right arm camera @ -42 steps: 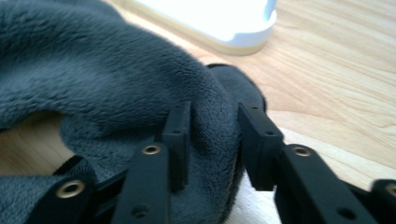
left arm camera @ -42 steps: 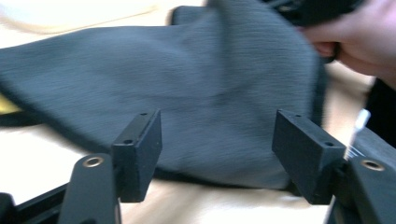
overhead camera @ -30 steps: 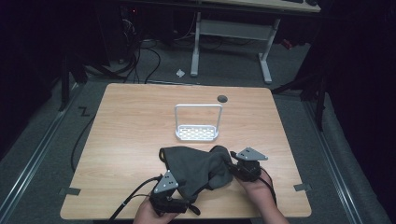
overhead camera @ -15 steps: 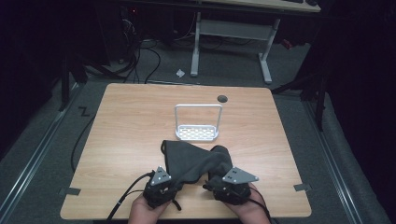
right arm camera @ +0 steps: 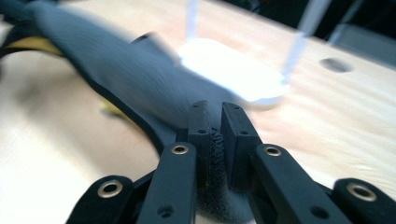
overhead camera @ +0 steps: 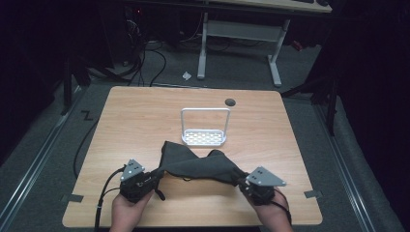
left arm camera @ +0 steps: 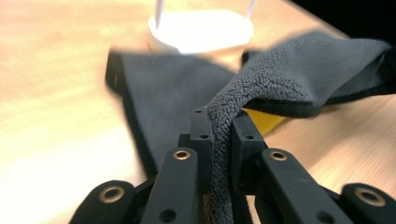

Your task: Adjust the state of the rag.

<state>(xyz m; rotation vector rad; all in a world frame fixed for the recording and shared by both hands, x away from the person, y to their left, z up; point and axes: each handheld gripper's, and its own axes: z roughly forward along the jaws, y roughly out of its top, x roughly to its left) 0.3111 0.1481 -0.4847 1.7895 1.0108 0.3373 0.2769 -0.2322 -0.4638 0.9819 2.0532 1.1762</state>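
A dark grey fleece cloth (overhead camera: 193,162) hangs stretched between my two grippers near the table's front edge. My left gripper (overhead camera: 155,175) pinches the cloth's left end, and its jaws have just been closing on the fabric. In the left gripper view the cloth (left arm camera: 299,74) runs up out of the left gripper (left arm camera: 219,119) and off to the right. My right gripper (overhead camera: 240,180) pinches the right end, its jaws also just closed on the fabric. In the right gripper view the cloth (right arm camera: 116,70) leads away to the left from the right gripper (right arm camera: 215,116).
A white perforated stand (overhead camera: 204,137) with a tall hoop handle sits just beyond the cloth at mid table. A round cable hole (overhead camera: 230,102) lies near the far edge. Desk legs (overhead camera: 274,63) and cables (overhead camera: 145,63) occupy the floor behind the wooden table (overhead camera: 135,116).
Both grippers have closed on the cloth and moved apart, left one leftward and right one rightward. The bunched cloth is now pulled out into a band between them.
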